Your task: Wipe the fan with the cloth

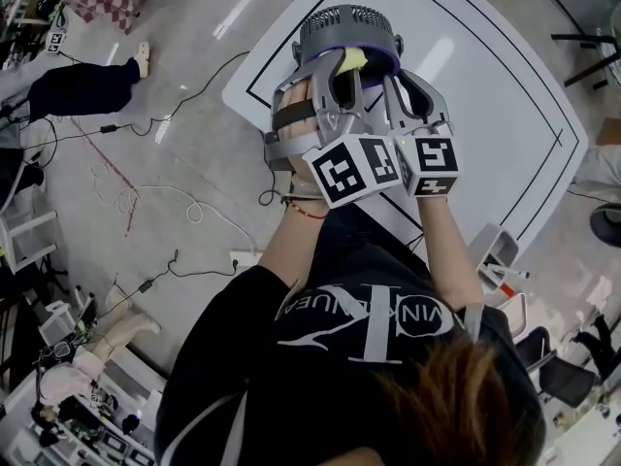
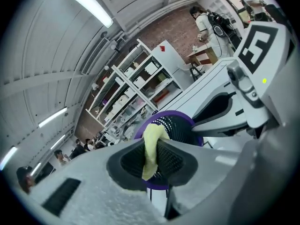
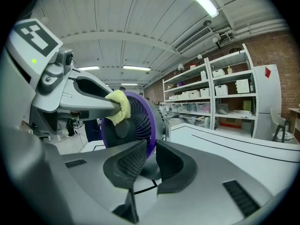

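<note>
A grey fan (image 1: 349, 25) with a purple rim stands on the white table (image 1: 495, 95), its grille facing me. My left gripper (image 1: 330, 74) is shut on a yellow cloth (image 1: 355, 59) and holds it against the front grille near the hub. The left gripper view shows the cloth (image 2: 151, 150) pinched between the jaws, with the fan (image 2: 177, 125) right behind. In the right gripper view the cloth (image 3: 120, 106) lies on the fan (image 3: 136, 121). My right gripper (image 3: 149, 159) sits low, jaws closed round the fan's base, and reaches to the fan's right side (image 1: 406, 90).
Black lines mark a frame on the table top. Cables (image 1: 146, 197) trail over the floor at the left, near a seated person's legs (image 1: 82, 85). Storage shelves (image 3: 220, 97) stand beyond the table. A small stand with tools (image 1: 500, 260) sits at the table's near right corner.
</note>
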